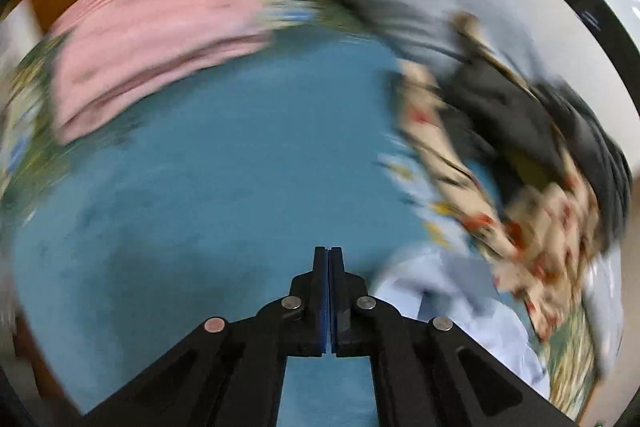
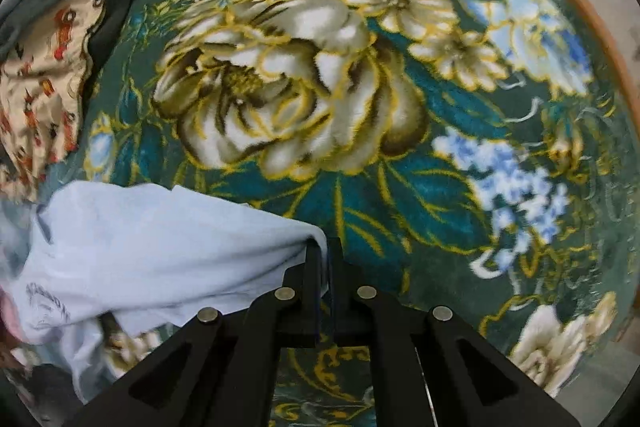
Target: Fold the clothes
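Floral blanket (image 2: 360, 99) beneath; right gripper (image 2: 325, 251) pinches pale blue shirt (image 2: 160, 239); left gripper (image 1: 329, 259) closed, empty, over teal cloth (image 1: 224, 167).

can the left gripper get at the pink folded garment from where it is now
Probably yes: the left gripper is shut and empty, and only bare teal cloth lies between it and the pink folded garment. The view is blurred, though.
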